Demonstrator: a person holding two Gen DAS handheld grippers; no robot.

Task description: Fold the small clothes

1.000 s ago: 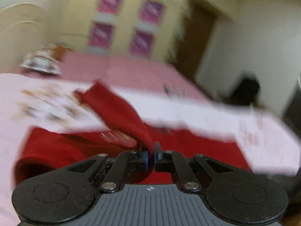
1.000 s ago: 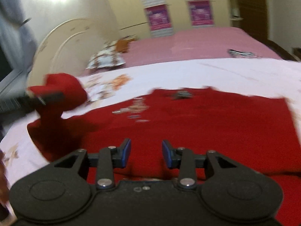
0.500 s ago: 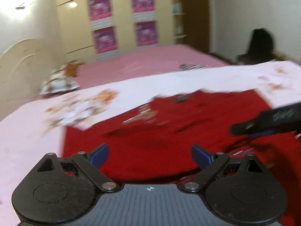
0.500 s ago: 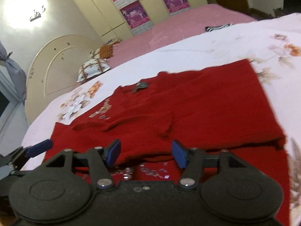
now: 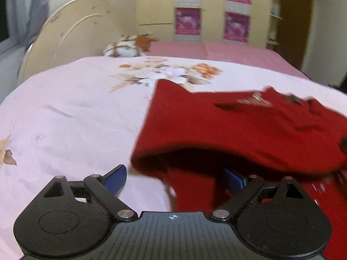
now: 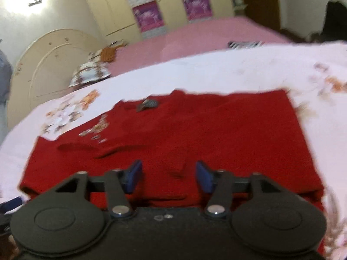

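Note:
A red knitted garment (image 6: pixel 195 130) lies spread on a pale pink floral bedsheet (image 5: pixel 71 112), with a sleeve folded across its body and sequin decoration near the neck. In the left wrist view the garment (image 5: pixel 227 125) has a raised folded edge at its near left corner. My left gripper (image 5: pixel 173 178) is open wide at that corner; its right finger sits under the red cloth, its left finger over the sheet. My right gripper (image 6: pixel 169 176) is open and empty, low over the garment's near edge.
A patterned pillow (image 5: pixel 123 48) and a cream headboard (image 5: pixel 71 32) are at the far left. A pink bedspread (image 6: pixel 206 41) lies beyond the sheet. A striped item (image 6: pixel 245 44) lies at the far right. Wardrobes with purple posters line the back wall.
My left gripper let go of the red sleeve it held up, opened wide and moved to the garment's left corner. My right gripper opened a little wider over the near edge.

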